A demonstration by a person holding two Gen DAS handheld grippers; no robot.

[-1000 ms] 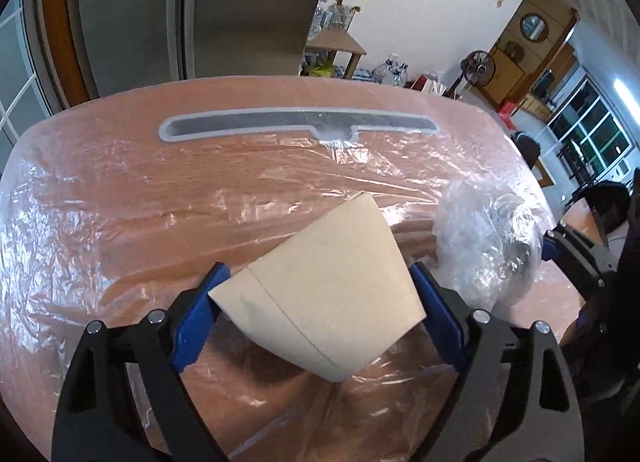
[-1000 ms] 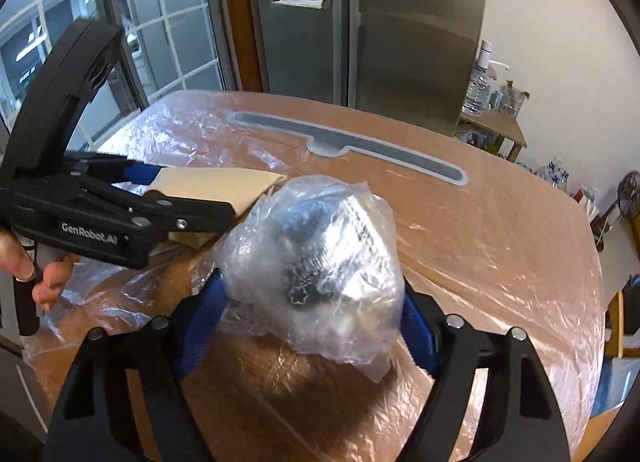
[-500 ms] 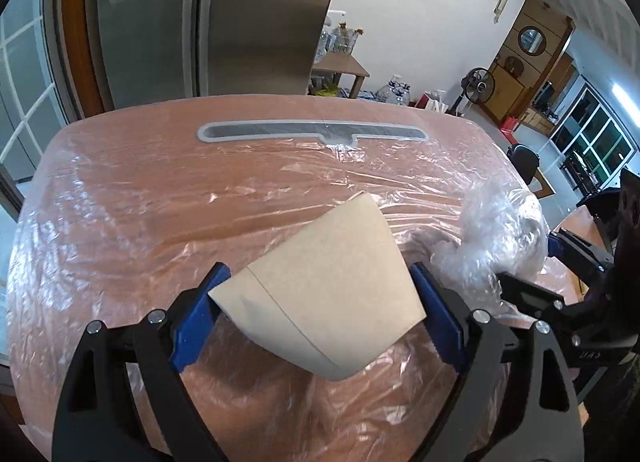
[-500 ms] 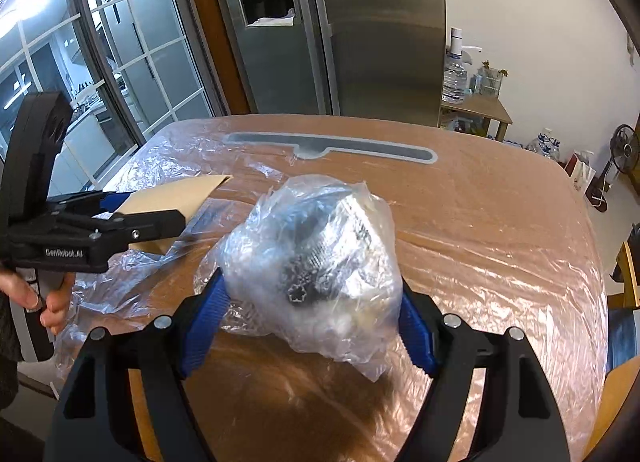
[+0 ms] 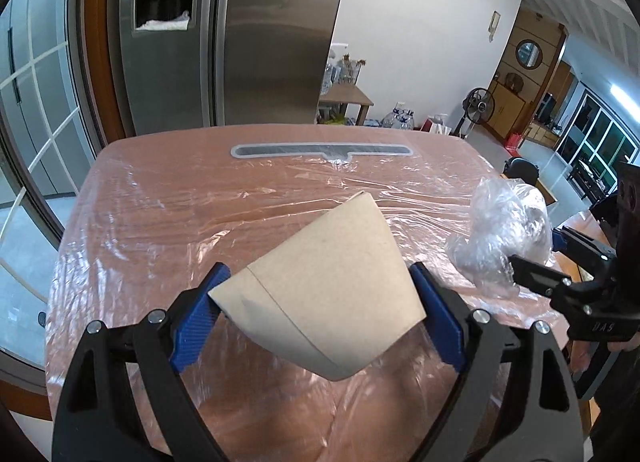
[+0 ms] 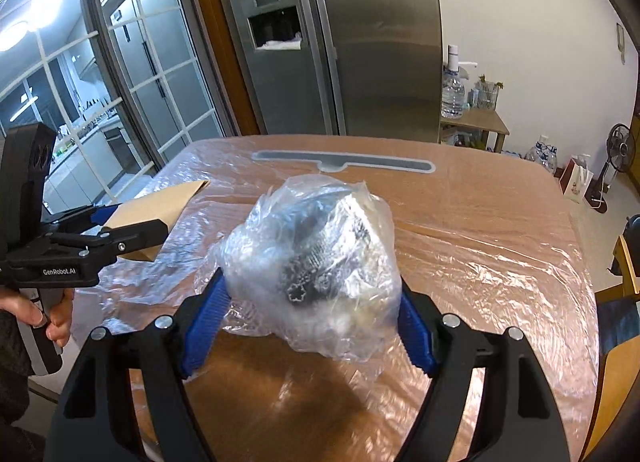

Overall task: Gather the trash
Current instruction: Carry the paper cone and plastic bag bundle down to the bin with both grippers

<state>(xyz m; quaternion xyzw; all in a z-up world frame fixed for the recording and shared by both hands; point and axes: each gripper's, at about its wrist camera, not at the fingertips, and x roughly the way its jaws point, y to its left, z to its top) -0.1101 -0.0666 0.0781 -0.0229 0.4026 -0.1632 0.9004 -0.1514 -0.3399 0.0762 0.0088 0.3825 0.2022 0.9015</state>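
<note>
My left gripper [image 5: 316, 302] is shut on a tan folded piece of cardboard [image 5: 324, 282] and holds it above the table [image 5: 200, 198]. My right gripper [image 6: 312, 298] is shut on a crumpled clear plastic bag [image 6: 320, 258] with dark wrappers inside, also held above the table. The bag shows at the right of the left wrist view [image 5: 504, 238], with the right gripper's black body behind it. The cardboard shows at the left of the right wrist view [image 6: 160, 210], in the left gripper.
The wooden table is wrapped in clear plastic film, with a grey slot [image 5: 320, 150] near its far edge. A steel fridge [image 5: 248, 34] stands behind it. A window wall [image 6: 100, 82] is at the left, a small side table [image 6: 476, 122] at the right.
Both grippers have risen and drawn back from the table with their loads, so more of the tabletop and room shows. The two grippers have moved further apart.
</note>
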